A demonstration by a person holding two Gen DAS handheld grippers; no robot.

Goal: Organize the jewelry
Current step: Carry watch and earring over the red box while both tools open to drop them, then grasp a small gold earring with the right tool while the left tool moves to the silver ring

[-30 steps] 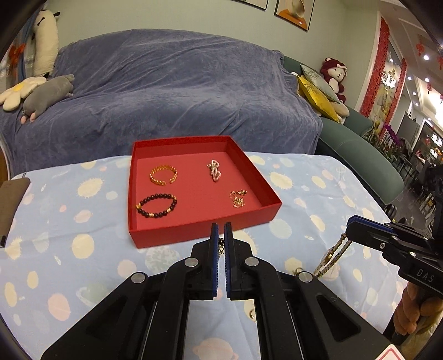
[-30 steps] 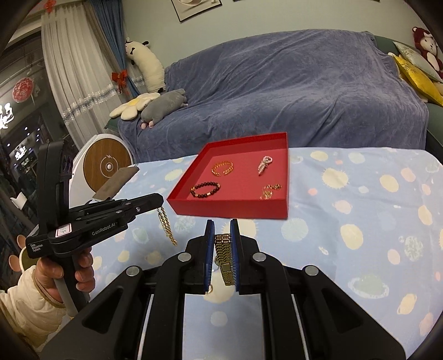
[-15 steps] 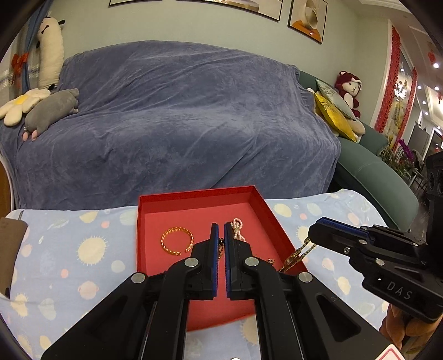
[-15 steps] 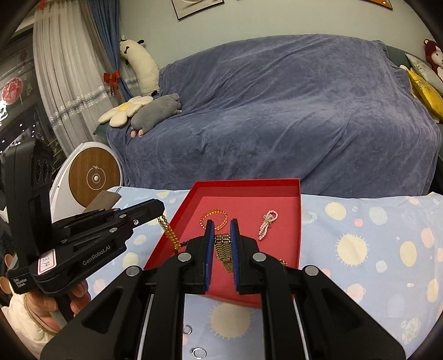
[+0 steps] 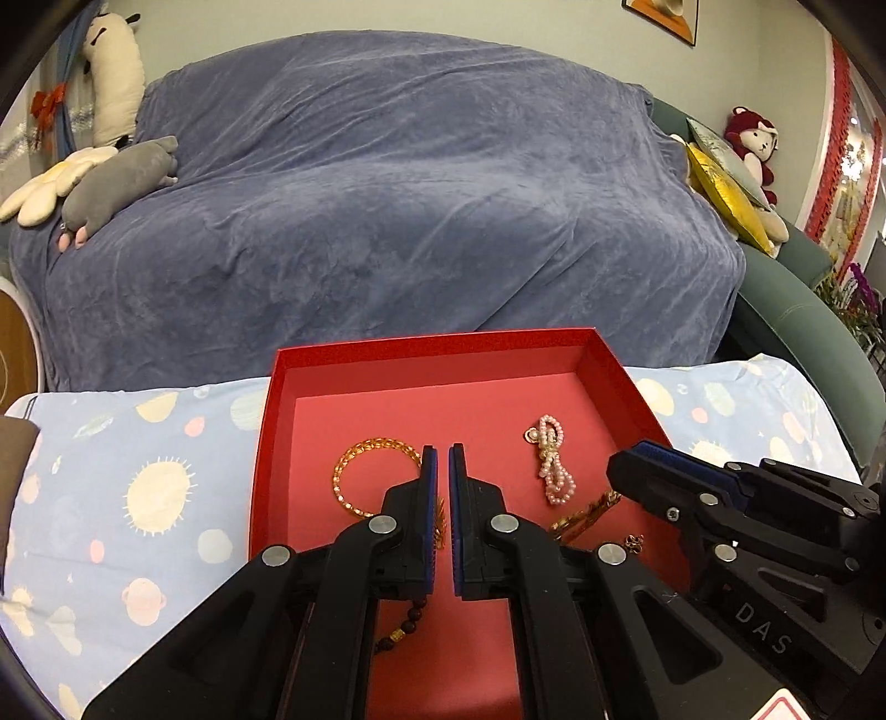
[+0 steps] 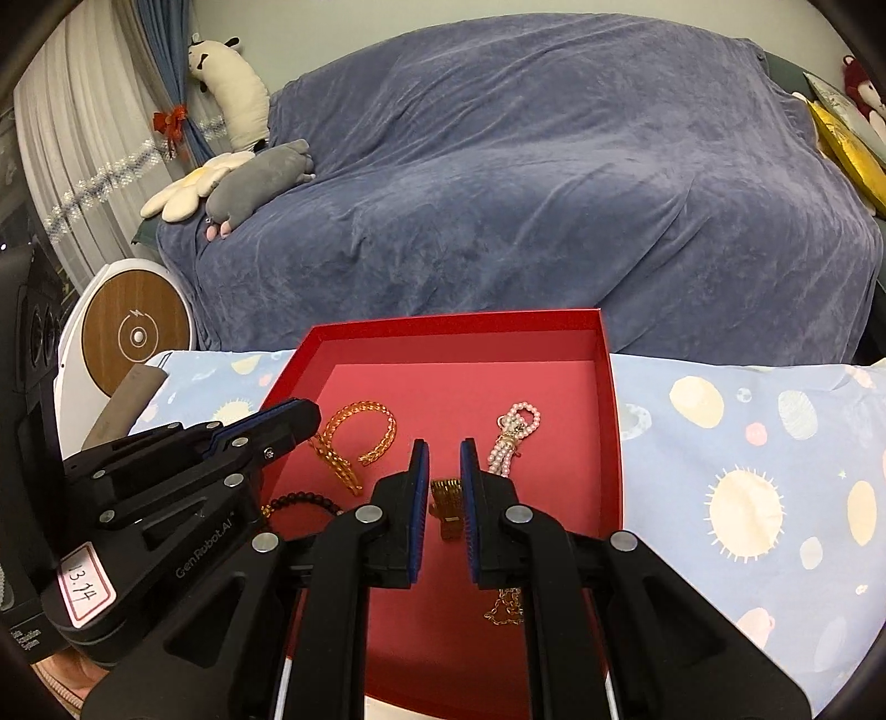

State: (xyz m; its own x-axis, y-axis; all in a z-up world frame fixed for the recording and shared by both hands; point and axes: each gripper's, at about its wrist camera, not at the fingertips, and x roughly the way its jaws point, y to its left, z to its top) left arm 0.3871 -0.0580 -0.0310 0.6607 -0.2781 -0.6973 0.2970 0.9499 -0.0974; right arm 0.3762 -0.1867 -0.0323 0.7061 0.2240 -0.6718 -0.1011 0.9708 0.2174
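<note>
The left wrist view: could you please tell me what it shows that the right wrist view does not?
Only the left wrist view shows the right tongs from outside, low over the red tray, and a framed picture on the wall. Only the right wrist view shows the left tongs from outside, a round white-and-wood device and white curtains. Both show the tray, the gold bangle, the pearl piece, the gold chain and the blue-covered sofa.
</note>
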